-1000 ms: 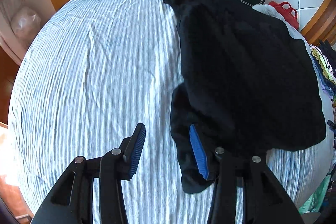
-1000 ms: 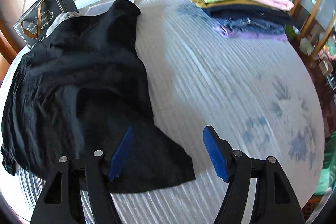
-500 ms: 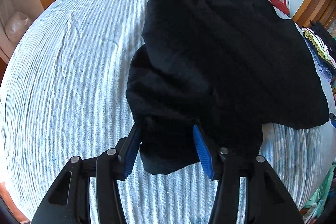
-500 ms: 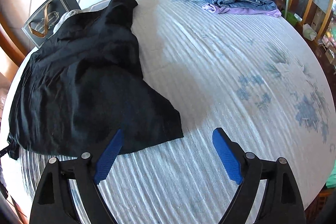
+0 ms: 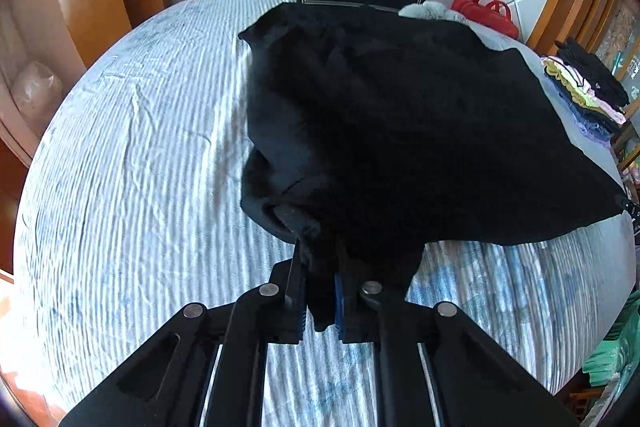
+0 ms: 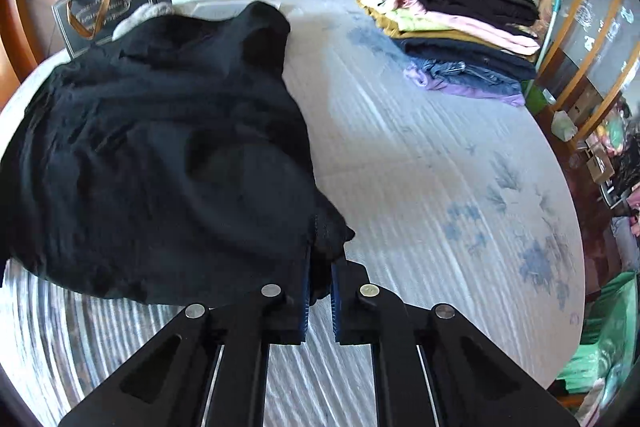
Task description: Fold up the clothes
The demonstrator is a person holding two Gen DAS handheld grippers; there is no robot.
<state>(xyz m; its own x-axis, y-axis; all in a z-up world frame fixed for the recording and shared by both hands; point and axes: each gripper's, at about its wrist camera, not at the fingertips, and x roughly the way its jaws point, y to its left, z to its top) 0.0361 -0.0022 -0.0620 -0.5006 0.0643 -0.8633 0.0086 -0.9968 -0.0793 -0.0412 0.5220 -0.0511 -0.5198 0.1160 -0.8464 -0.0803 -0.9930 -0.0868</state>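
Left wrist view: the left gripper (image 5: pixel 320 291), black with blue pads, is clamped on the near left corner of a crumpled black cloth garment (image 5: pixel 400 131) lying on a blue-and-white striped bed sheet (image 5: pixel 132 167). In the right wrist view, the right gripper (image 6: pixel 320 287) pinches the garment's (image 6: pixel 160 155) near right corner. A stack of folded clothes (image 6: pixel 460 27) sits well apart, beyond it.
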